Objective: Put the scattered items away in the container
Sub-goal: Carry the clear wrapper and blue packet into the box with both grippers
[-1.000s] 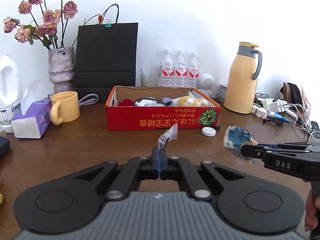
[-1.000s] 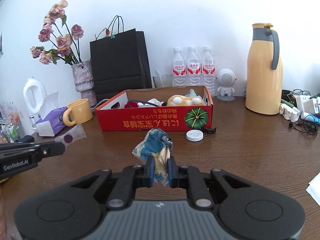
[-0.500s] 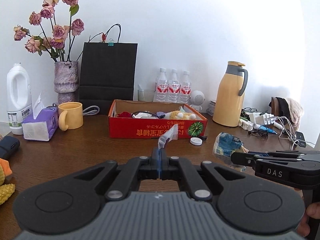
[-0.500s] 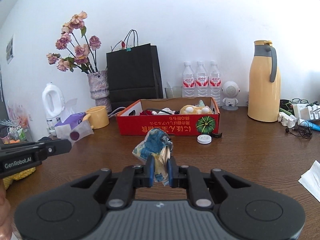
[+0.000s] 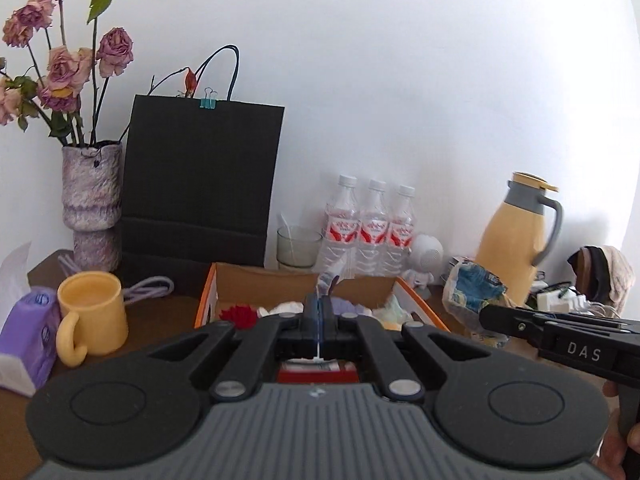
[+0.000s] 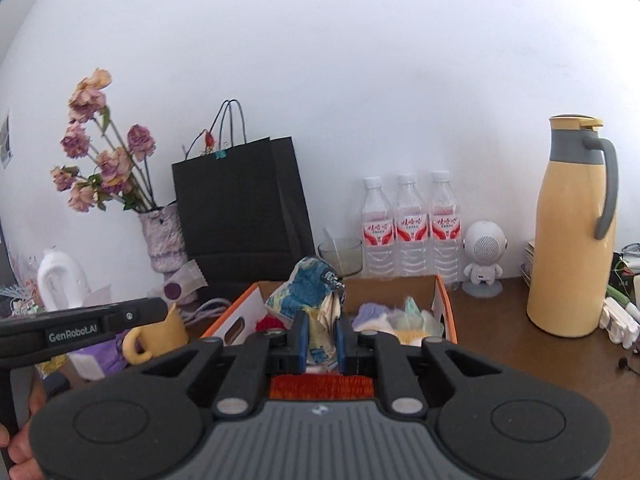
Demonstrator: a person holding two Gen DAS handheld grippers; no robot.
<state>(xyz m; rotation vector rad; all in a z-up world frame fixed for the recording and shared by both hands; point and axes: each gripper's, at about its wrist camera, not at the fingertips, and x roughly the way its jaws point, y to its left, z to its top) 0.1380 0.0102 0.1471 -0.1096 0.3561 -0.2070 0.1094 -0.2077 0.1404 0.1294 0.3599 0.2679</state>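
My left gripper (image 5: 319, 303) is shut on a small clear sachet (image 5: 329, 278) that sticks up from its tips. It hangs over the near side of the red cardboard box (image 5: 208, 300), which holds a red item (image 5: 239, 316) and soft toys. My right gripper (image 6: 322, 320) is shut on a crumpled blue-and-white wrapper (image 6: 310, 286) above the same box (image 6: 445, 300). In the left wrist view the right gripper (image 5: 490, 316) and its wrapper (image 5: 474, 290) sit over the box's right end. The right wrist view shows the left gripper (image 6: 160, 308) holding the sachet (image 6: 180, 285) beside the box's left end.
A yellow mug (image 5: 92, 312) and a purple tissue pack (image 5: 28, 320) stand left of the box. Behind it are a vase of dried roses (image 5: 92, 196), a black paper bag (image 5: 200, 184), a glass (image 5: 298, 246), three water bottles (image 5: 368, 228) and a yellow thermos (image 6: 568, 240). Cables and plugs lie far right.
Both grippers, each still holding its wrapper, pulled back and then moved forward and up. The box, earlier well ahead on the table, now lies right under the fingertips.
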